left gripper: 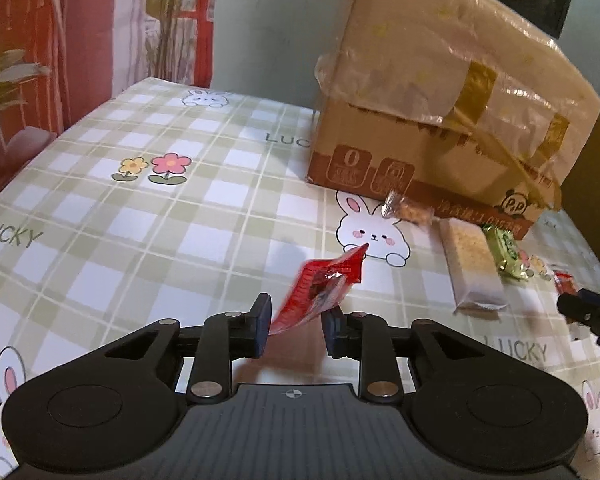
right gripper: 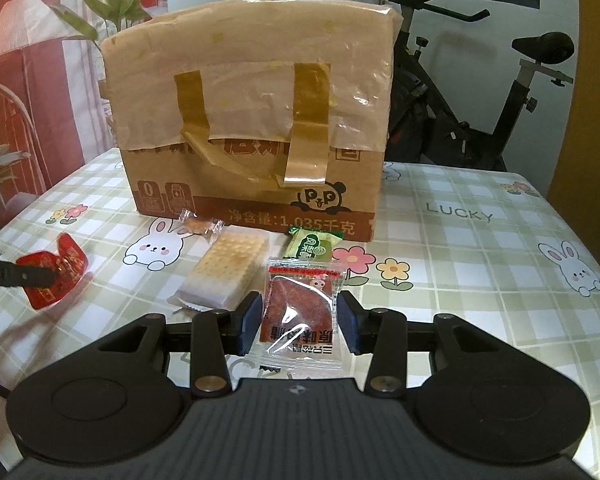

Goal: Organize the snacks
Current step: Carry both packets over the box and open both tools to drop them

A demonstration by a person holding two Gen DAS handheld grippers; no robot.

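My left gripper (left gripper: 296, 326) is open; a red snack packet (left gripper: 320, 294) stands tilted between its fingers, touching neither pad that I can see. The packet also shows in the right wrist view (right gripper: 54, 276) with a left finger (right gripper: 20, 274) over it. My right gripper (right gripper: 299, 322) is open around a clear packet of brown dried snack (right gripper: 300, 312) lying flat on the table. A cracker pack (right gripper: 228, 270), a green packet (right gripper: 312, 246) and a small clear-wrapped biscuit (right gripper: 202, 226) lie in front of a taped cardboard box (right gripper: 256, 120).
The table has a green checked cloth (right gripper: 480, 280) with rabbits and flowers. The box stands at the back middle. An exercise bike (right gripper: 480, 92) stands behind the table on the right. A red patterned curtain (left gripper: 40, 40) hangs at the left.
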